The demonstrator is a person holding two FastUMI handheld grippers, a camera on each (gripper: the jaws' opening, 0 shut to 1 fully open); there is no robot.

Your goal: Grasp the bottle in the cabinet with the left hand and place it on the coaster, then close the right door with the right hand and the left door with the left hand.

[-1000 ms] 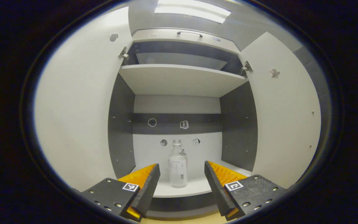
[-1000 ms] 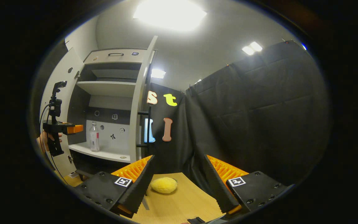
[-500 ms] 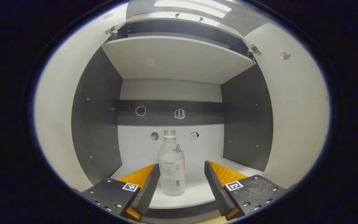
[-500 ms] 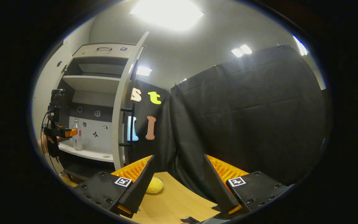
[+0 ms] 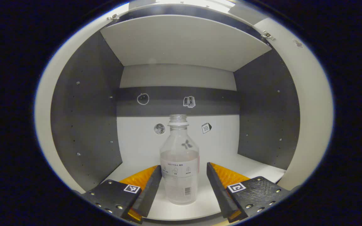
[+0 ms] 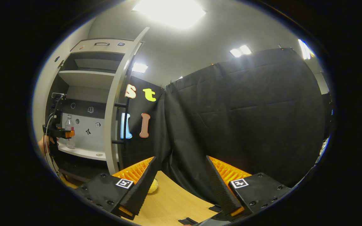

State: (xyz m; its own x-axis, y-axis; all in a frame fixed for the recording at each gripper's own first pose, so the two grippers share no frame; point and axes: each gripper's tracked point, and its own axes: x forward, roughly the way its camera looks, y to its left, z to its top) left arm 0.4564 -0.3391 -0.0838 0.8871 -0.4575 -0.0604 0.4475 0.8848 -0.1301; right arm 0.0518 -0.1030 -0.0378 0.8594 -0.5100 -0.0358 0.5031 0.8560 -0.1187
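A clear, uncapped bottle point(image 5: 179, 163), part-filled with pale liquid and wrapped in a white label, stands upright on the cabinet's point(image 5: 86, 103) lower shelf point(image 5: 247, 163), between the left gripper's point(image 5: 184, 180) released fingers, with no visible contact. Its label print is too small to make out. The right gripper point(image 6: 181, 175) hangs spread over the wooden surface point(image 6: 174, 204), hiding most of a yellow object point(image 6: 153, 185); that view also shows the open right door point(image 6: 116, 103) edge-on.

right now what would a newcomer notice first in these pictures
A clear bottle stands upright on the cabinet's lower shelf, dead ahead of the left gripper, whose open jaws sit either side of it without touching. In the right gripper view, the right gripper hangs open over a wooden table.
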